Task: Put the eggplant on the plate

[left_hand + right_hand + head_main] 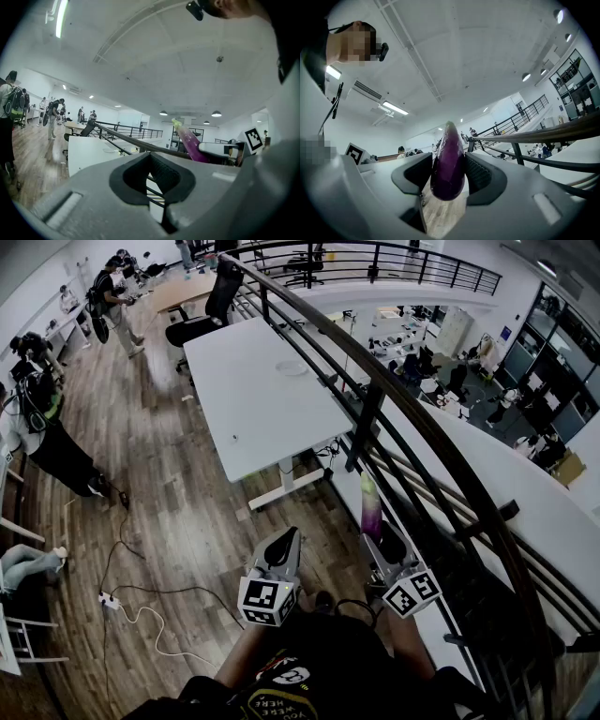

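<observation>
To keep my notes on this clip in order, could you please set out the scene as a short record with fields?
setting: open office with a wooden floor, beside a dark railing
right gripper: jaws closed on the eggplant, green end uppermost
left gripper: jaws slightly apart, nothing between them
plate: on the white table ahead, far from both grippers
task state: eggplant held, not yet on the plate
</observation>
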`<state>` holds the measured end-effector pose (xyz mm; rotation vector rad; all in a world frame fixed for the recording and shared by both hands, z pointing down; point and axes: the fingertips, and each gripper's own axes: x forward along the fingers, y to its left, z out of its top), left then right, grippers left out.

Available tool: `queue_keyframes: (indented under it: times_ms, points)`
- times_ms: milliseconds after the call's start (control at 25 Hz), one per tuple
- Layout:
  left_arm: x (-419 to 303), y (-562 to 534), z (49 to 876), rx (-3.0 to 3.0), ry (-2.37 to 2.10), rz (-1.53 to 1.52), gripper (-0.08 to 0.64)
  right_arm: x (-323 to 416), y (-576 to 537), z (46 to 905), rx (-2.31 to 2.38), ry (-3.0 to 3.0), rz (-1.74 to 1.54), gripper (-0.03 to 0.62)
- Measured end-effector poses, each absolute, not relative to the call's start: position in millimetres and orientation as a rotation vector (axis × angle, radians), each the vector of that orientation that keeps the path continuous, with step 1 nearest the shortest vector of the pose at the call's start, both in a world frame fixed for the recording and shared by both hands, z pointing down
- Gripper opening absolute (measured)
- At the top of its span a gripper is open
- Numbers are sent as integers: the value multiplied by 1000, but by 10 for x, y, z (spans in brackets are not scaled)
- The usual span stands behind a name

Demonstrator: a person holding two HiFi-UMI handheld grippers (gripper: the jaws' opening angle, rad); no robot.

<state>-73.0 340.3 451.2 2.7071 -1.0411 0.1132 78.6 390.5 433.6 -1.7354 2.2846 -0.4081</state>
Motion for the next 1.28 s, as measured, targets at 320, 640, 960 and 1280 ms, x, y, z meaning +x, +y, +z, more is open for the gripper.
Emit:
queue_keyframes:
  times_ms: [320,640,960,1280]
  points:
    - [-651,3507,4538,2706,-1029,116,5,825,4042,4405,-1730,2272,-440,219]
    - [-608,3451,4522,2698,-1044,109,5,881,3983,4371,-1693,2257,-450,221]
    - [-405,3380,4552,2691,-1088,110,5,1058,3858,4394,-1626,2288,-446,221]
    - [-418,3077,4554,2663,-1155,124,5,1196,3512,4368,-1569,2288,-462,219]
